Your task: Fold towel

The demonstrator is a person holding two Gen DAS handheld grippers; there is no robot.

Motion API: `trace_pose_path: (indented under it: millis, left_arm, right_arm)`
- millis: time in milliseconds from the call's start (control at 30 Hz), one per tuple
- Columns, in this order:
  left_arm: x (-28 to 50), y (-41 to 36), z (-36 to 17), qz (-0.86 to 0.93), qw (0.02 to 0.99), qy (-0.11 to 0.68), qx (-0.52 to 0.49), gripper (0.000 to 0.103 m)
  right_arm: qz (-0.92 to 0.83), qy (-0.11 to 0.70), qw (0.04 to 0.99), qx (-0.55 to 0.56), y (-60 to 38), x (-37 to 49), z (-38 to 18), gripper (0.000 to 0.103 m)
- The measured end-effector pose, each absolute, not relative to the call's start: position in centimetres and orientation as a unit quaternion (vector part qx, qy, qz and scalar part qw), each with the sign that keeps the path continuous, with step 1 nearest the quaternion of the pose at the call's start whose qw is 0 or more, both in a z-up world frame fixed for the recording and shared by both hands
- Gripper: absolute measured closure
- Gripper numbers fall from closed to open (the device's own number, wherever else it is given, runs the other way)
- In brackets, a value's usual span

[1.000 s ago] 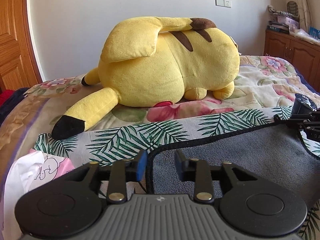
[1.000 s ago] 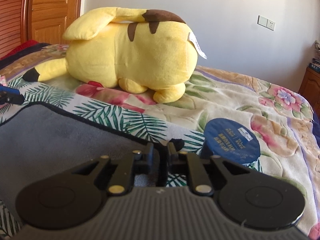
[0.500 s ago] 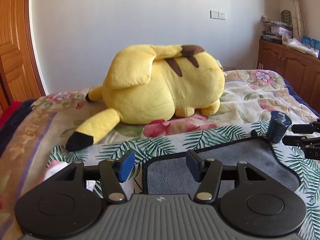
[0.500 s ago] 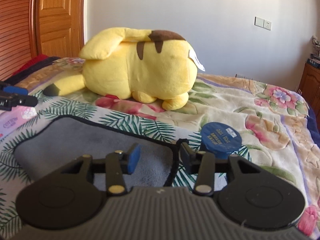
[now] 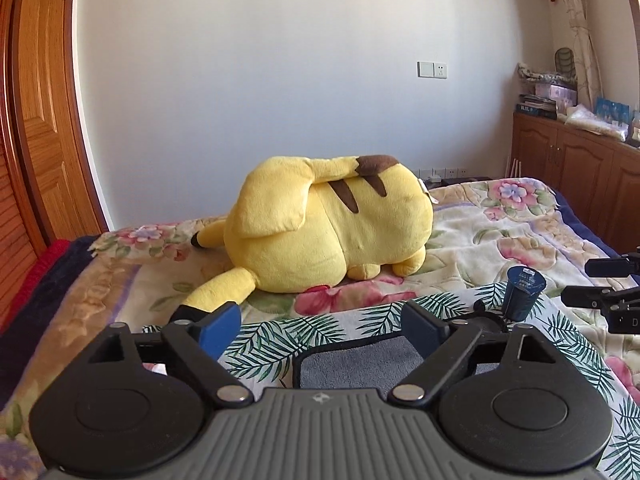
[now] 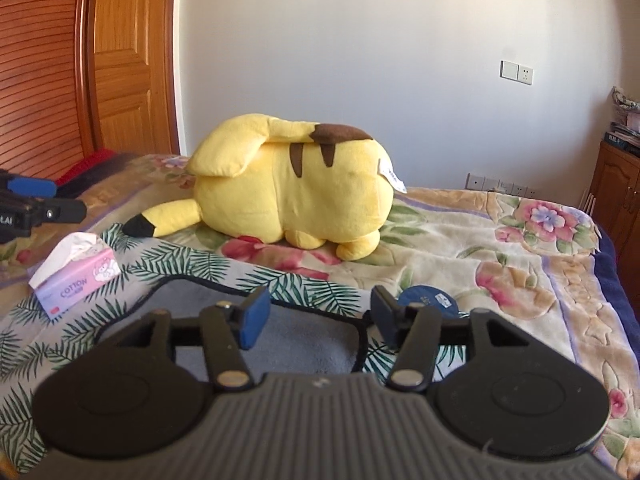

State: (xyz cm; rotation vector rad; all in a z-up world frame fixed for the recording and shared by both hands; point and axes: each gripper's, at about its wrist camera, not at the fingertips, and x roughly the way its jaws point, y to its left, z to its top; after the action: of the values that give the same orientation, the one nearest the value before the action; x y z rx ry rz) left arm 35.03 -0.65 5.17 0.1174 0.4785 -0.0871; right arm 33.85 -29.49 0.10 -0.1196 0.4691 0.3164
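Note:
A grey towel (image 5: pixel 360 364) with a black edge lies folded on a palm-leaf cloth (image 5: pixel 288 336) on the bed; it also shows in the right wrist view (image 6: pixel 304 336). My left gripper (image 5: pixel 320 328) is open and empty, raised above the towel's left end. My right gripper (image 6: pixel 316 318) is open and empty, raised above the towel's right end. The right gripper's fingers (image 5: pixel 600 292) show at the right edge of the left wrist view. The left gripper's fingers (image 6: pixel 36 200) show at the left edge of the right wrist view.
A big yellow plush toy (image 5: pixel 324 232) lies on the floral blanket (image 6: pixel 500 248) behind the towel. A dark blue cup (image 5: pixel 522 292) stands by the towel's far right corner. A pink tissue pack (image 6: pixel 76 276) lies to the left. Wooden cabinets (image 5: pixel 576 184) stand at the right.
Both grippers opened, let go of the towel's edge, and rose and drew back. The towel now lies folded on the cloth.

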Motion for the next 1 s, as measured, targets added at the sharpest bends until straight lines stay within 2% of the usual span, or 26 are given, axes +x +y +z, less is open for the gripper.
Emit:
trace_pose_path:
  millis: [67, 233, 400, 500, 1000]
  left_arm:
    - [34.4, -0.6, 5.7, -0.043, 0.969, 0.236, 0.053, 0.035]
    - [32.8, -0.7, 7.0, -0.042, 0.972, 0.227, 0.049, 0.028]
    - [31.2, -0.9, 8.2, -0.047, 0.973, 0.22, 0.048, 0.022]
    - [30.2, -1.0, 8.7, -0.051, 0.974, 0.214, 0.047, 0.02]
    - [23.2, 0.3, 9.0, -0.049, 0.971, 0.229, 0.053, 0.019]
  right_arm:
    - [0.155, 0.234, 0.958, -0.056, -29.5, 33.1, 0.2, 0.031]
    - [0.151, 0.235, 0.959, -0.047, -29.7, 31.6, 0.3, 0.024]
    - [0.15, 0.232, 0.96, -0.049, -29.6, 30.1, 0.7, 0.013]
    - [0.15, 0.226, 0.961, -0.048, -29.5, 29.3, 0.8, 0.0]
    - [0.155, 0.221, 0.962, -0.048, -29.4, 23.7, 3.1, 0.0]
